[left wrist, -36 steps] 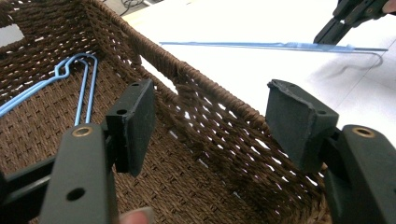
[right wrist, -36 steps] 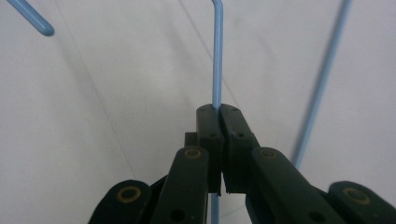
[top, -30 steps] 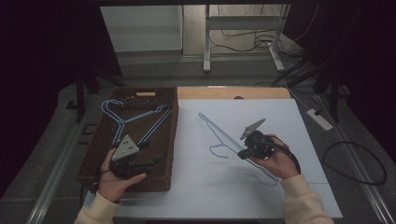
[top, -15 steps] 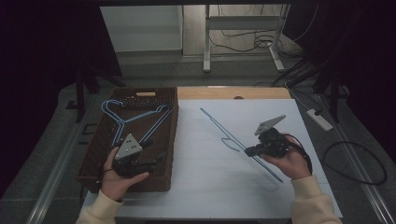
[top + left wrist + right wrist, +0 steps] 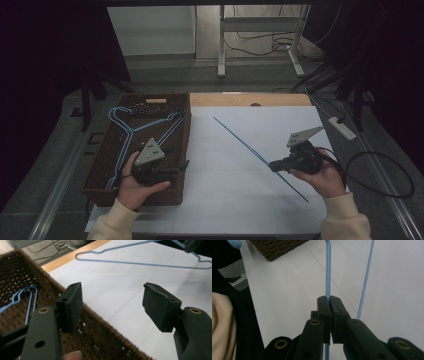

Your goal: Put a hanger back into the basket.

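Observation:
My right gripper is shut on the wire of a light blue hanger, which hangs above the white sheet and reads as one thin slanted line in the high view. In the right gripper view the jaws pinch the hanger's wire. My left gripper is open over the front right part of a brown wicker basket, with nothing between its jaws. More blue hangers lie in the basket. The left gripper view shows the held hanger beyond the basket rim.
A white sheet covers the table, with a wooden strip along its back edge. A white power strip and a looping black cable lie at the right. A desk frame stands behind the table.
The right hand has moved right and up with the hanger, which has turned from lying flat to hanging edge-on. The left gripper has shifted slightly right over the basket.

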Tool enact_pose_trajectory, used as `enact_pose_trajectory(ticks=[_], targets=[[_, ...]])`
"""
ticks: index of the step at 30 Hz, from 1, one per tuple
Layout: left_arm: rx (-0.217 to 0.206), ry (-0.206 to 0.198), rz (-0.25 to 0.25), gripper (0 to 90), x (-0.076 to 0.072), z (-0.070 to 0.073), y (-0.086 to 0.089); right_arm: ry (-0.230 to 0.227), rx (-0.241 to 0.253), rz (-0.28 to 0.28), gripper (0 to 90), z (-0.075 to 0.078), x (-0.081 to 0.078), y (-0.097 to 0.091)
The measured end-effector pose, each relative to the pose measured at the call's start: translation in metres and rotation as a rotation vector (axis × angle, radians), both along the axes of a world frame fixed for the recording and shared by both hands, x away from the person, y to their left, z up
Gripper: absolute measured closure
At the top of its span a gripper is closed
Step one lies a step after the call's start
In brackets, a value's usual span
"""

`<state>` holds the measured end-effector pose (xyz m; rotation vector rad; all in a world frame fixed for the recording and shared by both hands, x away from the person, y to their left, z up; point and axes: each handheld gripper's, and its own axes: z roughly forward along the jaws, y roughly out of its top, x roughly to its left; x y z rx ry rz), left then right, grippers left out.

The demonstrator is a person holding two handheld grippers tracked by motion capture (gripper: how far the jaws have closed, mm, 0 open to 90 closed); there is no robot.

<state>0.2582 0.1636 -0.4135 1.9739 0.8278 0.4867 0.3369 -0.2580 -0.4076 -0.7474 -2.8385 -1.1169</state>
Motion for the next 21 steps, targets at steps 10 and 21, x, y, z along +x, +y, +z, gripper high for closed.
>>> enact_pose_trajectory(ticks=[10, 21], targets=[[0.024, -0.015, -0.059, 31.8, 0.014, 0.022, -0.027, 0.024, 0.029, 0.033, 88.2, 0.004, -0.005, -0.001], [0.133, 0.005, -0.168, 31.0, 0.061, 0.021, -0.074, 0.041, 0.055, 0.077, 88.2, 0.006, -0.006, -0.001]])
